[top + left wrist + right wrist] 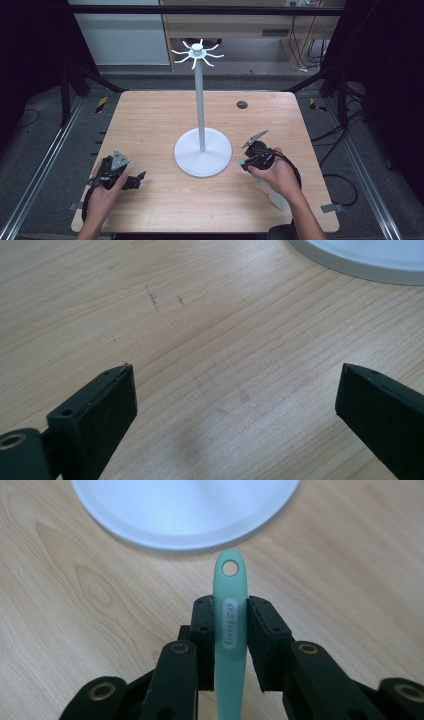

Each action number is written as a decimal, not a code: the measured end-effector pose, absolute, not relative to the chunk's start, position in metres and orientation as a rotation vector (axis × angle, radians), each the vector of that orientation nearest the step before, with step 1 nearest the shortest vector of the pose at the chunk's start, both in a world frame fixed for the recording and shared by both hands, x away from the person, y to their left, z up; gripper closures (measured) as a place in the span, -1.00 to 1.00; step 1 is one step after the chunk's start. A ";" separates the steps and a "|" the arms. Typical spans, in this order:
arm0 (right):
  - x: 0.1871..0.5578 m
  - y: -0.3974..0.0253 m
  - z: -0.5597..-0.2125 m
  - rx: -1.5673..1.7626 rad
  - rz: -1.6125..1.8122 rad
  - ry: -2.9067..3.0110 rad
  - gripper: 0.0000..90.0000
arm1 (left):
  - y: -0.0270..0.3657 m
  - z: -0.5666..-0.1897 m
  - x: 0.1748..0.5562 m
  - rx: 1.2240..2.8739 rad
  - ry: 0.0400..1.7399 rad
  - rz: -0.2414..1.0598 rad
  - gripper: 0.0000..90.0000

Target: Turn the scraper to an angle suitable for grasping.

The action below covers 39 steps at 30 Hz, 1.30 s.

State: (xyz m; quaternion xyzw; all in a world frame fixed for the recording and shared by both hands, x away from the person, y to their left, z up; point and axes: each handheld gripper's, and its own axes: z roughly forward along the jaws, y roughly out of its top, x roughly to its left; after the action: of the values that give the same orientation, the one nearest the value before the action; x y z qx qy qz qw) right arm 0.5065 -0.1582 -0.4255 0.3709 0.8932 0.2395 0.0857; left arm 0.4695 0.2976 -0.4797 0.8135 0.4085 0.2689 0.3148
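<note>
left hand-held gripper [134,181] | black, grey triangular plate | right hand-held gripper [230,630] | brass-ringed screws

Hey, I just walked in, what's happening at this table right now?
A person sits at a light wooden table with a claw in each hand. The right claw is shut on the mint-green plastic utensil handle with a hanging hole, pointing toward the round base of the white metal hook stand in the table's middle. The stand's hooks at the top hold nothing. The left claw hangs open over bare wood, holding nothing.
</note>
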 end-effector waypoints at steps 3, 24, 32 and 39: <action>0.501 -0.173 -0.408 1.114 0.810 2.574 0.65 | 0.298 -0.480 0.470 2.142 1.079 0.709 -0.94; 0.485 -0.205 -0.364 1.101 1.075 2.381 0.66 | 0.300 -0.479 0.468 2.136 1.088 0.710 -0.94; 0.483 -0.208 -0.353 1.097 1.124 2.335 0.66 | 0.302 -0.479 0.468 2.130 1.095 0.713 -0.94; 0.484 -0.209 -0.344 1.084 1.171 2.288 0.66 | 0.303 -0.479 0.468 2.125 1.099 0.713 -0.94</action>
State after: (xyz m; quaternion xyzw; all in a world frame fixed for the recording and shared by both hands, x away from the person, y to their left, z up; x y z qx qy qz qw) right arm 0.4844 -0.2093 -0.3443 0.3826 0.8075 0.4134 0.1752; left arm 0.4679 0.3034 -0.4790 0.8074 0.4175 0.2708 0.3169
